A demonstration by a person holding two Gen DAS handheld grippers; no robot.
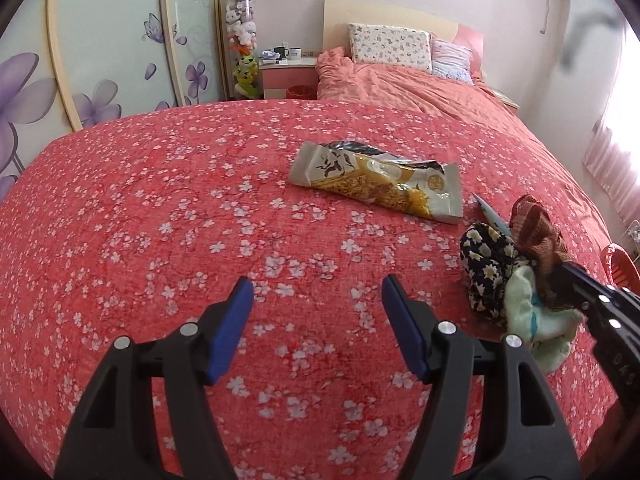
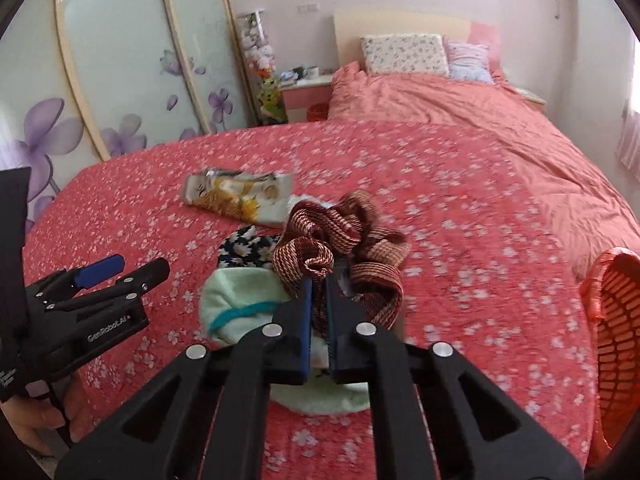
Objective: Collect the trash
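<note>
On a red flowered bedspread (image 1: 160,208), the right gripper (image 2: 319,284) was clamped on a brown striped cloth (image 2: 344,236) atop a small heap with a daisy-print cloth (image 2: 248,250) and a pale green one (image 2: 240,296). The left gripper (image 1: 316,292) hovered with jaws wide, holding nothing. An empty snack wrapper (image 1: 376,182) lay at its 1 o'clock, and an orange basket (image 2: 616,312) stood at the right gripper's 3 o'clock.

The orange basket (image 2: 616,320) is cut off by the right edge of the right wrist view; the pale green cloth (image 2: 240,300) lies partly hidden under the brown striped cloth (image 2: 344,236); things on the bedside table (image 1: 286,62) are too small to tell
</note>
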